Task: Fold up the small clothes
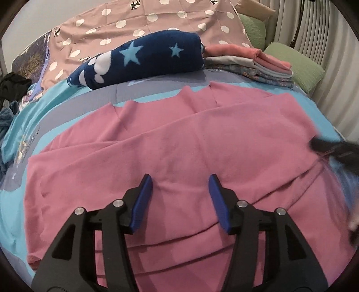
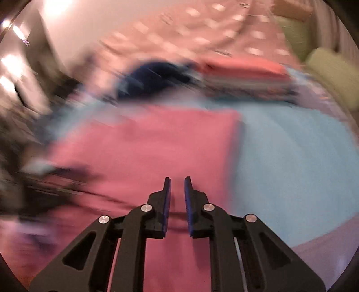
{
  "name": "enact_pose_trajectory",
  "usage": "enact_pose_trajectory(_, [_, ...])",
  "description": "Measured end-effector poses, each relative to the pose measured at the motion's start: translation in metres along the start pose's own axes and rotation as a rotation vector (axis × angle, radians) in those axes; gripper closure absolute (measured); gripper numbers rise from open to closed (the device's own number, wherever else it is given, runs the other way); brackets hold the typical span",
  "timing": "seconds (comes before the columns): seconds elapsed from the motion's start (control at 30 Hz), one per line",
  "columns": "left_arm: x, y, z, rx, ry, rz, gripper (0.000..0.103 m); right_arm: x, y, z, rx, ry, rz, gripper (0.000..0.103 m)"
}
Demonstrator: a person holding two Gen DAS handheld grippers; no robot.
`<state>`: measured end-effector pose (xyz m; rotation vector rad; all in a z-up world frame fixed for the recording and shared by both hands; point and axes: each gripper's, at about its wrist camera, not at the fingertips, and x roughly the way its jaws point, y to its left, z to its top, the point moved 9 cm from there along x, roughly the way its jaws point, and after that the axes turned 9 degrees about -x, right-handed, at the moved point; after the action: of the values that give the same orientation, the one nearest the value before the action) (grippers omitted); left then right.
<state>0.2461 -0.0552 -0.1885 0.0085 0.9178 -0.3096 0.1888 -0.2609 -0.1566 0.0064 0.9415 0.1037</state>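
Observation:
A pink garment (image 1: 179, 139) lies spread flat on the bed, creased and with one layer folded over near its front. My left gripper (image 1: 180, 179) hovers just above the garment's near half, open, with nothing between its blue pads (image 1: 143, 197). In the left wrist view my right gripper (image 1: 323, 146) is a dark blur at the garment's right edge. The right wrist view is smeared by motion. There my right gripper (image 2: 177, 179) stands over the pink garment (image 2: 143, 157) with its jaws almost together, only a thin slit between them. No cloth is seen pinched there.
A stack of folded clothes (image 1: 253, 65) sits at the back right beside a rolled navy star blanket (image 1: 139, 60). Green cushions (image 1: 303, 69) and a spotted pillow (image 1: 139, 20) line the head of the bed. Loose dark clothes (image 1: 11, 89) lie at the far left on the turquoise cover (image 1: 67, 94).

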Motion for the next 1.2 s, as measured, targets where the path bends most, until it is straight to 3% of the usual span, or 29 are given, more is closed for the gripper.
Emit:
enact_pose_trajectory(0.03, [-0.004, 0.004, 0.000, -0.013, -0.001, -0.006, 0.049, -0.004, -0.009, -0.001, 0.074, -0.023, 0.083, 0.095])
enact_pose_trajectory(0.07, [-0.012, 0.009, -0.005, -0.028, -0.010, 0.001, 0.049, -0.006, -0.018, -0.003, 0.119, -0.008, 0.099, 0.101])
enact_pose_trajectory(0.13, [-0.028, 0.026, -0.008, -0.054, -0.050, 0.028, 0.049, -0.010, -0.031, -0.007, 0.141, 0.008, 0.072, 0.103])
enact_pose_trajectory(0.17, [-0.038, 0.039, -0.009, -0.067, -0.074, 0.049, 0.049, -0.014, -0.035, -0.007, 0.127, 0.012, 0.042, 0.100])
enact_pose_trajectory(0.27, [-0.065, 0.103, -0.016, -0.180, -0.112, 0.129, 0.049, -0.024, -0.033, 0.004, 0.105, 0.001, 0.067, 0.098])
enact_pose_trajectory(0.37, [-0.071, 0.155, -0.026, -0.325, -0.085, 0.158, 0.050, -0.026, -0.029, 0.032, 0.072, -0.048, 0.071, 0.097])
enact_pose_trajectory(0.43, [-0.057, 0.173, -0.039, -0.340, -0.021, 0.175, 0.045, -0.018, -0.023, 0.050, 0.070, -0.077, 0.126, 0.089])
enact_pose_trajectory(0.47, [-0.050, 0.178, -0.043, -0.322, -0.038, 0.179, 0.041, -0.009, -0.024, 0.051, 0.072, -0.063, 0.132, 0.084])
enact_pose_trajectory(0.53, [-0.051, 0.179, -0.042, -0.331, -0.047, 0.163, 0.041, 0.035, -0.031, 0.039, 0.056, 0.053, 0.046, 0.080])
enact_pose_trajectory(0.6, [-0.049, 0.176, -0.042, -0.315, -0.046, 0.188, 0.041, 0.039, -0.032, 0.042, 0.060, -0.013, 0.070, 0.078])
enact_pose_trajectory(0.67, [-0.049, 0.174, -0.042, -0.294, -0.051, 0.216, 0.040, 0.037, -0.030, 0.043, 0.050, -0.009, 0.049, 0.078])
enact_pose_trajectory(0.77, [-0.048, 0.177, -0.040, -0.319, -0.047, 0.186, 0.039, 0.027, -0.022, 0.042, 0.005, -0.028, 0.000, 0.078])
enact_pose_trajectory(0.83, [-0.056, 0.180, -0.044, -0.350, -0.045, 0.143, 0.039, 0.004, -0.027, 0.030, 0.061, -0.031, 0.011, 0.077])
enact_pose_trajectory(0.9, [-0.073, 0.174, -0.056, -0.363, -0.040, 0.093, 0.039, -0.027, -0.025, 0.015, 0.105, -0.057, 0.113, 0.077])
enact_pose_trajectory(1.0, [-0.102, 0.163, -0.082, -0.369, -0.061, -0.012, 0.035, -0.072, -0.023, -0.017, 0.043, -0.086, 0.136, 0.075])
enact_pose_trajectory(1.2, [-0.151, 0.144, -0.147, -0.306, -0.054, -0.029, 0.032, -0.141, -0.013, -0.083, -0.048, -0.096, 0.165, 0.071])
